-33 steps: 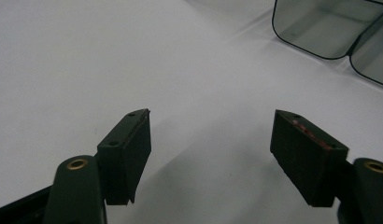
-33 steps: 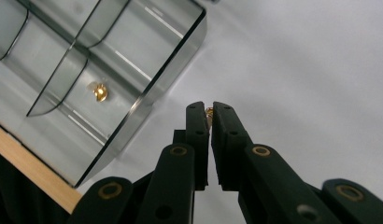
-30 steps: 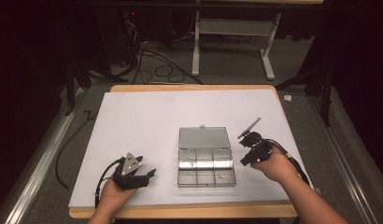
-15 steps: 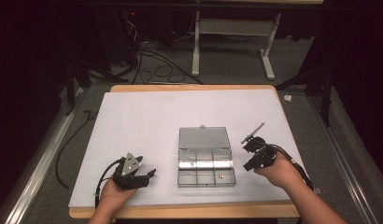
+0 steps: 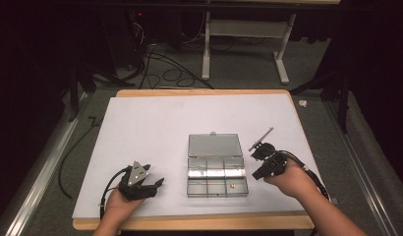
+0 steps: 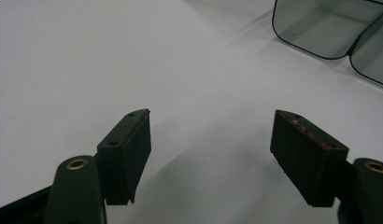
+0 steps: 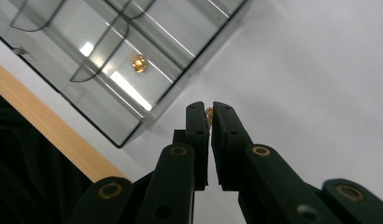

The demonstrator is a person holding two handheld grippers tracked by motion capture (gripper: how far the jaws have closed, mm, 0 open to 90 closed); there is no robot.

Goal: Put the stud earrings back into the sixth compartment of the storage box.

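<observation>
Right hand-held gripper [image 5: 259, 160] sits right of centre in the high view, just off the right edge of the clear compartment box [image 5: 217, 172]. In the right gripper view its jaws are pinched together on a small brass piece [image 7: 209, 112], which shows as a gold speck at the very tips, over the white bench sheet [image 7: 320, 70], just outside the box's near corner. Can't tell exactly what kind of part the piece is, too small. A second brass piece [image 7: 139, 63] lies inside one box compartment, upper left of the right gripper view; the high view puts it in the lower right cell [image 5: 232, 185] of the box. Box lid [image 5: 214, 145] is folded open and lies flat behind the tray, toward the top of the frame. Left hand-held gripper [image 5: 158, 185] rests low left in the high view, well apart from the box, grey three-cornered plate on top, cable looping behind it. In the left gripper view its jaws stand wide apart with nothing between them, bare white sheet [image 6: 87, 56] underneath, and rounded box compartments [image 6: 320, 28] in the upper right corner. Wooden bench edge [image 7: 49, 126] runs along the lower left of the right gripper view.
</observation>
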